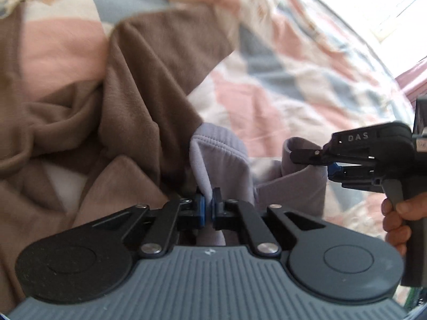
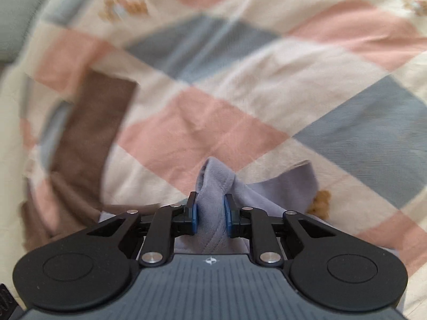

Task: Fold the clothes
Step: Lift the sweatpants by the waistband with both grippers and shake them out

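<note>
Gripping one lilac garment hem edge, both tools, left and right, above checked bedspread.

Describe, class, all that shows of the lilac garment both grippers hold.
The lilac garment is soft, fleecy cloth with stitched hems. The left gripper pinches one bunched edge; the right gripper pinches another, so the cloth hangs slack between them above the checked quilt. A brown garment lies beside it, seemingly touching.
</note>
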Demonstrator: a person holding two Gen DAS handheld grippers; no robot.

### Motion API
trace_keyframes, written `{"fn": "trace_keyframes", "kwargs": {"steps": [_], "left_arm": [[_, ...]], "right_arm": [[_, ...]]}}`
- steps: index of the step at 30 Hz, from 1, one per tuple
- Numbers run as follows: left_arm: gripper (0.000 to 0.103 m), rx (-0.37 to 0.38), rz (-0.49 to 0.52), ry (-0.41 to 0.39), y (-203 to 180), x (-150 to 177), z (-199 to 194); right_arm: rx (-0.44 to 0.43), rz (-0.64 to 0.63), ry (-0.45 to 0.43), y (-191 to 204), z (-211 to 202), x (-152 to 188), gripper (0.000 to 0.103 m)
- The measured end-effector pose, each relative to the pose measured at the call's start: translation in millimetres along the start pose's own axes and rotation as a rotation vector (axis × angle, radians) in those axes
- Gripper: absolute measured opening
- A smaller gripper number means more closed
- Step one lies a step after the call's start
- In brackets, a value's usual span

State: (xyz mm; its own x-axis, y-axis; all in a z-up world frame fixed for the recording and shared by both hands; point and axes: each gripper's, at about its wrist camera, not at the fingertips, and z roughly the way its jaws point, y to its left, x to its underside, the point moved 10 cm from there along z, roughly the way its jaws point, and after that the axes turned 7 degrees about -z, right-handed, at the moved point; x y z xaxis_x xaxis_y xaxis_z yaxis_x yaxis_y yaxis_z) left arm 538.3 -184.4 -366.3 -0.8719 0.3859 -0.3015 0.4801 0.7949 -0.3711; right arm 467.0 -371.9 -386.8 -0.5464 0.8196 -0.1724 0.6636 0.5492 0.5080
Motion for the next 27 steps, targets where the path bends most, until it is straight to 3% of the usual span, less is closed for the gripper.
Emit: {"fn": "trace_keyframes", "kwargs": {"steps": [5,11,17,23,27], "left_arm": [[0.002,0.078,0.045,-0.096,-22,48,-83],[0.001,0.153,0.02,-0.187,-60,111,-179],[0.001,0.074,0.032,-0.461,-96,102,-283],[0.001,-0.023,0.141,-0.8,-168,87,-428],[0.001,0.002,0.227,-0.934,-237,115,-511]], "right_arm": [[-0.185,0.039,-0.172,-21,-116,36,0.01],[-0.313,0.091,-0.326,-39,-233,50,0.006],[-0.476,-0.084,-0.451,28,-324,21,0.005],[-0.658,-0.282,-0.59,113,-459,7,0.005],[-0.682,-0.371,-0.684,114,-549,13,0.005]]}}
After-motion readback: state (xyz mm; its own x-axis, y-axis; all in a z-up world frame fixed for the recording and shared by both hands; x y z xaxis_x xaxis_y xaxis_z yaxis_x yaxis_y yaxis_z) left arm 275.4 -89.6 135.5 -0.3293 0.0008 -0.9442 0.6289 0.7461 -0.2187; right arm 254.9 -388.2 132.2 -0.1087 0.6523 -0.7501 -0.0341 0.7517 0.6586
